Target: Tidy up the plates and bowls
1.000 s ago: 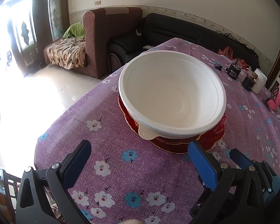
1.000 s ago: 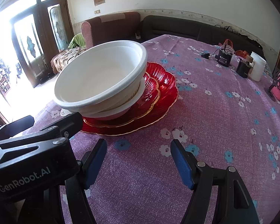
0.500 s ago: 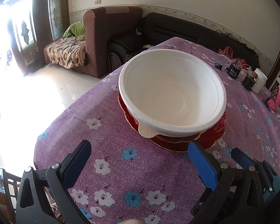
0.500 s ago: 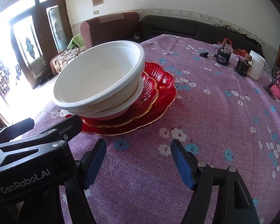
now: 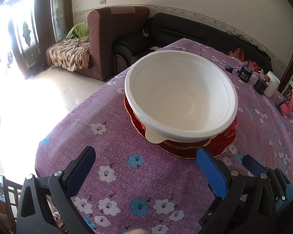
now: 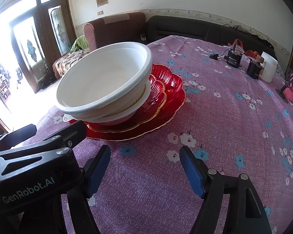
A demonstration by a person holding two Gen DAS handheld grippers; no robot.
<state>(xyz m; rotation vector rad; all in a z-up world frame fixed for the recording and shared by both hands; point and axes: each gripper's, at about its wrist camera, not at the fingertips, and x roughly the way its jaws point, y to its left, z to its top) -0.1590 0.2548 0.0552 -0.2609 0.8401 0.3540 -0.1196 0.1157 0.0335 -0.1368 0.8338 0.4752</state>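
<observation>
1. currently, two white bowls (image 6: 105, 85) sit nested on two red scalloped plates (image 6: 166, 95), one plate on the other, all in one stack near the left edge of the counter (image 6: 224, 126), which wears a purple flowered cloth.
2. the top bowl leans toward the left side; a small tab on the lower bowl's rim pokes out toward the left gripper (image 5: 144, 167).
3. the left gripper's fingers (image 5: 80, 167) are spread wide with nothing between them, hovering just short of the stack.
4. the right gripper (image 6: 144, 163) hangs beside it, fingers also spread and holding nothing, pointed at bare cloth below the plates.
5. judgement: the stacking looks nearly done; the step left is probably seating the tilted bowl level.
6. to do that well, nudge the raised rim down gently, and avoid pushing the stack toward the nearby counter edge.
7. small black devices (image 6: 233, 59) and a white jar (image 6: 268, 69) stand well apart at the far right.
</observation>
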